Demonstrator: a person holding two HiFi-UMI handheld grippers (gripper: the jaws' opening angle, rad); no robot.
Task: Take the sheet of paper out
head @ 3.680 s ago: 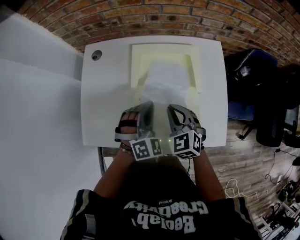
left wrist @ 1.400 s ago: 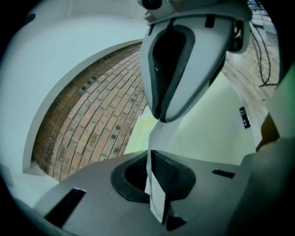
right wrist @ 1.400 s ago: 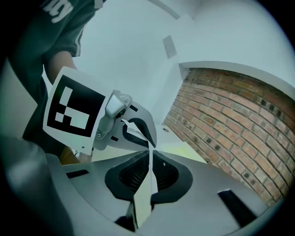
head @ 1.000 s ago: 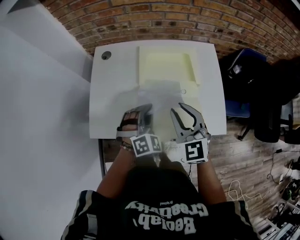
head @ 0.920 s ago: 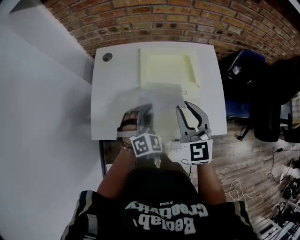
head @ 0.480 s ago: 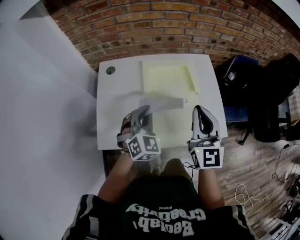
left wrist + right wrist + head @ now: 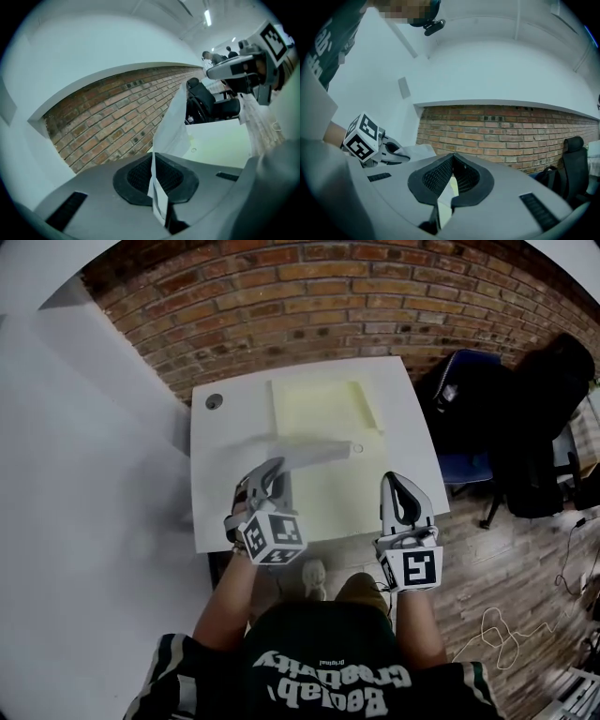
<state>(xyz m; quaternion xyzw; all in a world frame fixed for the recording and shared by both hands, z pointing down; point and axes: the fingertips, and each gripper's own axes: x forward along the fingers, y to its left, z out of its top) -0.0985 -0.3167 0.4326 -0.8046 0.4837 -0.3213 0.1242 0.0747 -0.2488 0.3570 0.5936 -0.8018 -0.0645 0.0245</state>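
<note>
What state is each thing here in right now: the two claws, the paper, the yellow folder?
yellow folder: lying flat on the table.
sheet of paper: out of the yellow folder, held up.
left gripper: shut on the sheet of paper.
right gripper: shut, apparently empty.

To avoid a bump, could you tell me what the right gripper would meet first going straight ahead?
Probably the brick wall: the right gripper points at it, with nothing nearer showing, though depth is unclear.
</note>
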